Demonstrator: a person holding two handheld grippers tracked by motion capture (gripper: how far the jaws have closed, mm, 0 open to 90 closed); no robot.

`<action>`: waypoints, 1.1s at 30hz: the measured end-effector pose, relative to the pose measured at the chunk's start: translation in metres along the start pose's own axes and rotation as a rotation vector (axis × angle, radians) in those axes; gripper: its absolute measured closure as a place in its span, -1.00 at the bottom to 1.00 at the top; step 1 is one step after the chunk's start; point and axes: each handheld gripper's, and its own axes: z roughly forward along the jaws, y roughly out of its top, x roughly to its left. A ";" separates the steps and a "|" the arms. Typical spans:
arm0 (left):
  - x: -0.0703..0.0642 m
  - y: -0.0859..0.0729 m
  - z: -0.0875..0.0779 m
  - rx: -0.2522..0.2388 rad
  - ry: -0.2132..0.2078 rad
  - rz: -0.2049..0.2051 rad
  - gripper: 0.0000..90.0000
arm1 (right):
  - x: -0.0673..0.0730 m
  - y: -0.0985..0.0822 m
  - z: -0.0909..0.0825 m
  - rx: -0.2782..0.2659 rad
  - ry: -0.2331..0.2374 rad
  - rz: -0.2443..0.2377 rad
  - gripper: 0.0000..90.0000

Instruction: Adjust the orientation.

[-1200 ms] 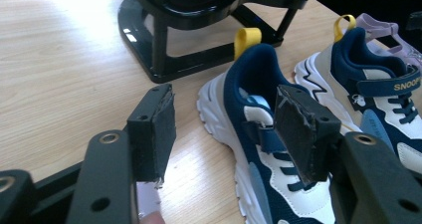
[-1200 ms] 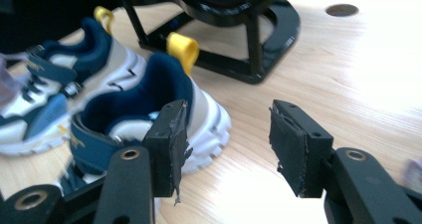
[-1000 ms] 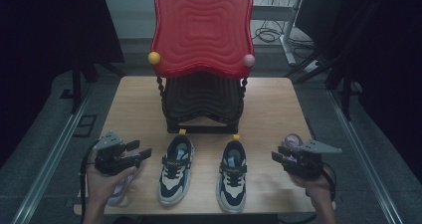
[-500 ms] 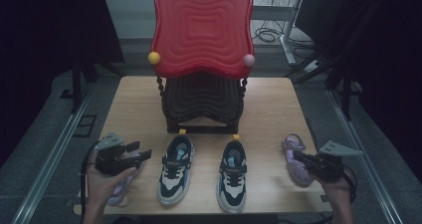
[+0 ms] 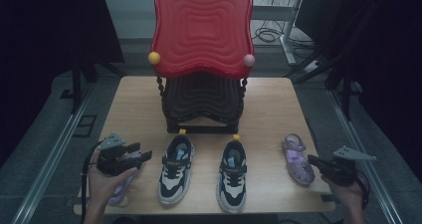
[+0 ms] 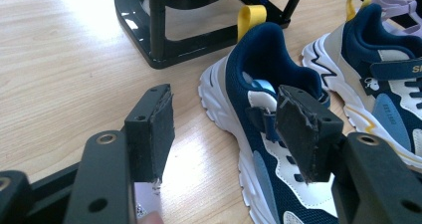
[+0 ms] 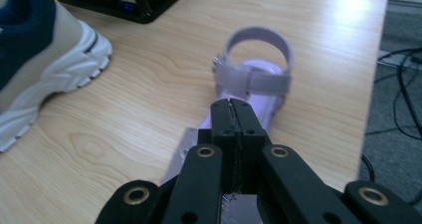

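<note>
Pale wood table (image 5: 134,99), with 2 purple sandals and 2 navy-and-white sneakers lined up along its near edge. Right gripper (image 5: 312,160) sits at the near right corner, held low in the person's hand, tip just beside the right sandal (image 5: 297,159); in the right gripper view the 2 black jaws meet pad to pad with nothing between them, and the right gripper (image 7: 233,109) points at the sandal's strap end, overlapping its near part in that view, contact cannot be told. That sandal lies flat on the table, well right of the right sneaker (image 5: 232,174). Left gripper (image 5: 143,154) is at the near left, jaws standing wide apart and empty; in the left gripper view the left gripper (image 6: 226,119) frames bare wood on 1 side and the left sneaker (image 6: 268,129) on the other, its pad in front of the shoe's tongue area, no clear touch. Left sandal (image 5: 122,184) lies under and just beside the left hand, partly hidden. Left sneaker sits between that sandal and the right sneaker. Far behind the shoes stands a small black rack (image 5: 201,102) with a big red wavy panel (image 5: 201,30) above it, yellow ball (image 5: 154,57) and pink ball (image 5: 249,60) at the panel's lower corners.
</note>
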 end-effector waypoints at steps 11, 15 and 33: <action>0.000 -0.001 -0.003 -0.007 -0.005 0.001 -0.10 | -0.008 -0.018 -0.004 0.053 -0.046 0.022 1.00; 0.001 -0.001 -0.005 -0.011 -0.003 0.002 -0.10 | -0.009 -0.022 -0.004 0.068 -0.051 0.025 1.00; 0.000 -0.002 -0.003 -0.002 -0.004 0.002 -0.11 | 0.000 -0.024 -0.001 0.091 -0.032 0.005 1.00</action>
